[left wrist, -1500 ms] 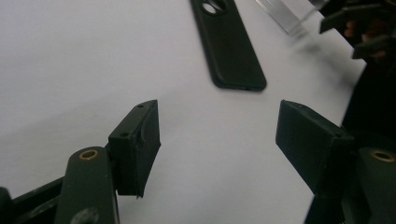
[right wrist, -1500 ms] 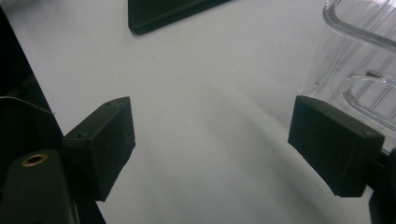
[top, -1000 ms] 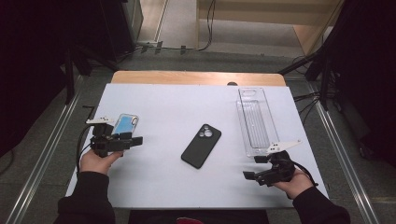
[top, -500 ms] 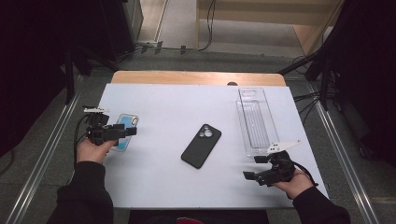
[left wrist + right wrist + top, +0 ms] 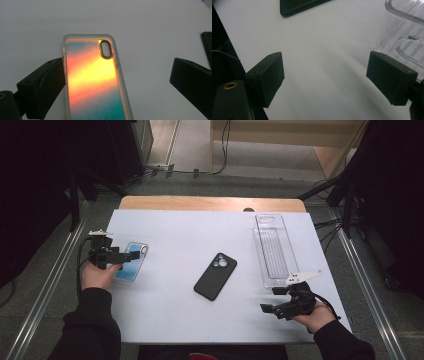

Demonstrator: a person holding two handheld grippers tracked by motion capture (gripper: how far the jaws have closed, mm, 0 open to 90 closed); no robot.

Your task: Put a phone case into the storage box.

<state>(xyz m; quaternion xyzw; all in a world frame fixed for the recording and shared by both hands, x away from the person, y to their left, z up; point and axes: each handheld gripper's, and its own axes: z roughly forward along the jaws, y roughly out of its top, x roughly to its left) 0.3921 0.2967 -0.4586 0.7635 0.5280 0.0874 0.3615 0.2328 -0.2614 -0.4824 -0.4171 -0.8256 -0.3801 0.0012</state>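
Two phone cases lie on the worktop: one iridescent case, one black case. One clear plastic tray. Two handheld grippers: left gripper, right gripper.

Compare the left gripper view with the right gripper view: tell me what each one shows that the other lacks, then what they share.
Left gripper view: an iridescent phone case lying flat between the open jaws of the left gripper, with its oval camera cutout.

Right gripper view: the corner of a clear plastic tray beside the open right gripper.

Both: the white table and an edge of the black phone case.
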